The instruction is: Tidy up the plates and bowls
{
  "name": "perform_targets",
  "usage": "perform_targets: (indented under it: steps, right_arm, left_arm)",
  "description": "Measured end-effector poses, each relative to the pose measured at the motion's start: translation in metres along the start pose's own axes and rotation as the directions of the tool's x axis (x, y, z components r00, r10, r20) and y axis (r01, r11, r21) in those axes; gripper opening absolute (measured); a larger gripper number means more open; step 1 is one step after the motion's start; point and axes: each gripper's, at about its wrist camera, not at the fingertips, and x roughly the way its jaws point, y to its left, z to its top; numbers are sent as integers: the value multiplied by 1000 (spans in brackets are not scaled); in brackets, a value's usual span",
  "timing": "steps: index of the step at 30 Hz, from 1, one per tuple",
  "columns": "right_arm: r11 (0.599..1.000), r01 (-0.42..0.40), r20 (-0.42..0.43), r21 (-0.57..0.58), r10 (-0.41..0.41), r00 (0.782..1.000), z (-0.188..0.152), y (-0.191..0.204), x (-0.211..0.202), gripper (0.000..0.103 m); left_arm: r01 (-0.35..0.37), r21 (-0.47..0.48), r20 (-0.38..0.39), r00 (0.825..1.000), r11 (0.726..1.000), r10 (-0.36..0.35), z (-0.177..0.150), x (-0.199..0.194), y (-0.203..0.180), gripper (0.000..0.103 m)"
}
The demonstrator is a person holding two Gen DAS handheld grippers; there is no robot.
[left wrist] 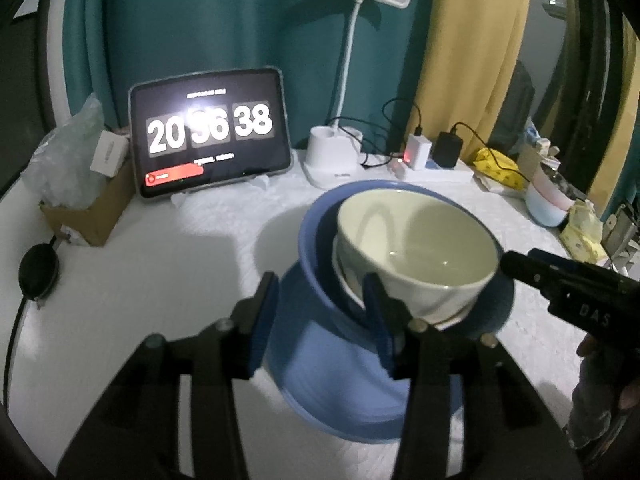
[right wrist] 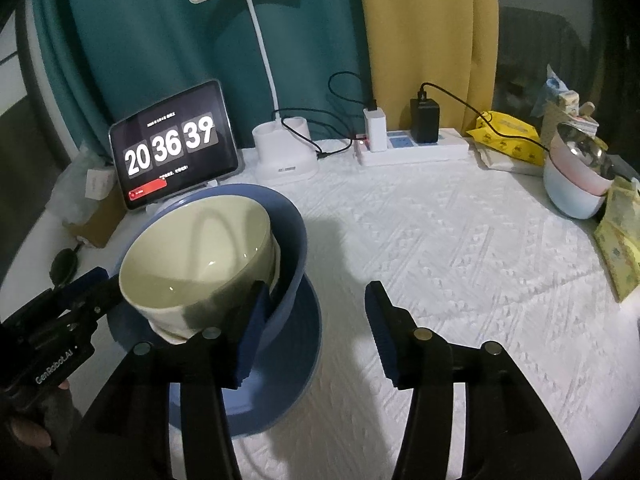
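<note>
A blue plate lies on the white quilted tablecloth. On it stands a blue bowl, tilted, with a cream bowl nested inside on top of a smaller white one. My left gripper is open and straddles the blue bowl's near wall, one finger outside and one inside, with neither pad pressing. My right gripper is open at the stack's opposite side, its left finger close to the blue bowl's rim. Each gripper's tip also shows at the edge of the other view.
A tablet showing a clock stands at the back, beside a white desk lamp and a power strip with chargers. Stacked pink and white bowls and yellow packets sit at the right edge. A cardboard box is at the left.
</note>
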Motion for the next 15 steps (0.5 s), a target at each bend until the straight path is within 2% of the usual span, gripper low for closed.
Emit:
perform_targets:
  steps: [15]
  right_arm:
    - [1000,12,33,-16,-11,999,-18,-1,-39,53]
  left_arm:
    - [20,22,50,999,1000,-21,-13,-37,-22,47]
